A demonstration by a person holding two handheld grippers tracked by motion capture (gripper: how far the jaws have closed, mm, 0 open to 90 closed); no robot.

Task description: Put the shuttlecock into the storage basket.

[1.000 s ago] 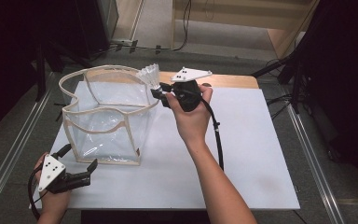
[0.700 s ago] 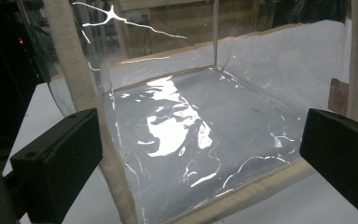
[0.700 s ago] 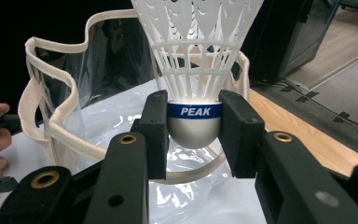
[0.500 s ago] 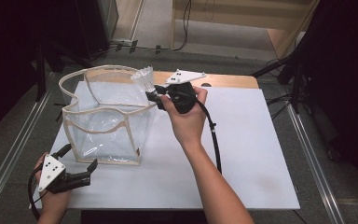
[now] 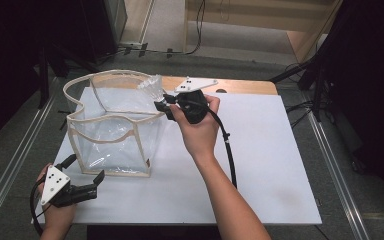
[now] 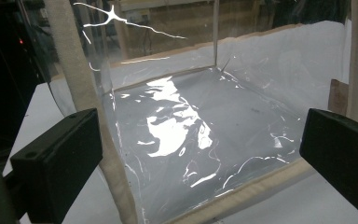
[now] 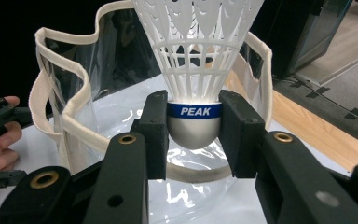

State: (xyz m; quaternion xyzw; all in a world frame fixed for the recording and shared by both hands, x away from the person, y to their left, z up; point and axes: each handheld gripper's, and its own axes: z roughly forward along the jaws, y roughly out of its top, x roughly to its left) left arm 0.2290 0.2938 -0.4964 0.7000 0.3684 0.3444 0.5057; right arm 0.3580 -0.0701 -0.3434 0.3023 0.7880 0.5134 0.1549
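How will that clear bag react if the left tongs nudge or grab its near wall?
The clear bag will probably flex: its rim waves and sags, and the thin plastic wrinkles. It looks light and nothing lies on its floor, so a push may slide it across the table. The cloth edging seems the firmest grip; the open left tongs could slip on film.

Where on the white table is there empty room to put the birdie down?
The white table is bare between the right forearm and its right edge, and along the near edge beside the left gripper. The far-left part is crowded: the clear bag stands there, and the right gripper holds the shuttlecock at its rim.
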